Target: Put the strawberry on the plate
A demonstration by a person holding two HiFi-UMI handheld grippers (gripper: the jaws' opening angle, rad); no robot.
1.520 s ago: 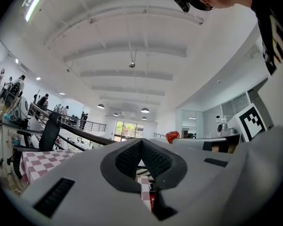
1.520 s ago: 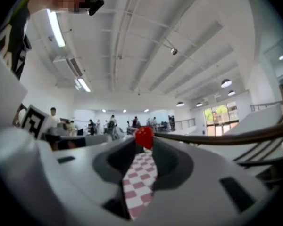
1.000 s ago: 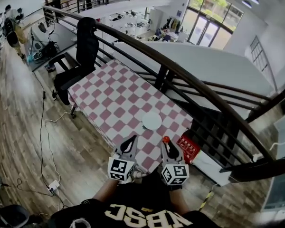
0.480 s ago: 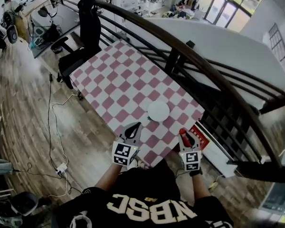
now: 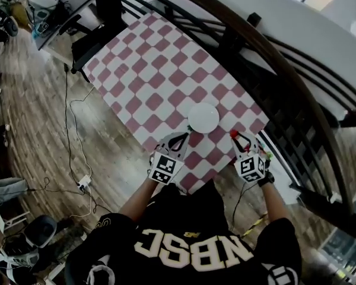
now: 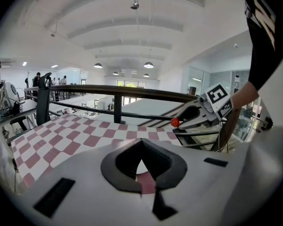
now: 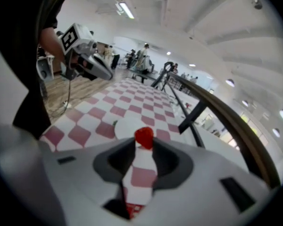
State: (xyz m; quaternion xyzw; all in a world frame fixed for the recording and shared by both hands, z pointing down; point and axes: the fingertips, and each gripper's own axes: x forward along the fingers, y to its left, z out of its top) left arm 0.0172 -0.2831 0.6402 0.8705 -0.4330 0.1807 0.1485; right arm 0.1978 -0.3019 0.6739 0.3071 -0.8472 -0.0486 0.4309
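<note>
Holding the strawberry point(image 5: 233, 133) in the right gripper point(image 5: 237, 139), I have the first half of the job done: the berry is off the table and pinched at the very tips of the jaws. The right gripper view shows it plainly, with the red strawberry point(image 7: 144, 136) squeezed between the two dark pads. It hangs in the air above the near right corner of the checked table point(image 5: 160, 76), near the table's edge by the railing.

The plate point(image 5: 203, 117) is bare and white. It lies at about 10 o'clock from the berry in the head view, near but not yet under it. In the right gripper view the plate point(image 7: 124, 126) sits just past the jaws at 11 o'clock.

My left gripper point(image 5: 186, 136) has its jaws closed tip to tip on nothing, hovering with the plate at its 1 o'clock, and I judge it has no part to play here.

What is left, as I read it: carry the berry over the plate, lower it, and let the jaws go so it settles inside the rim
</note>
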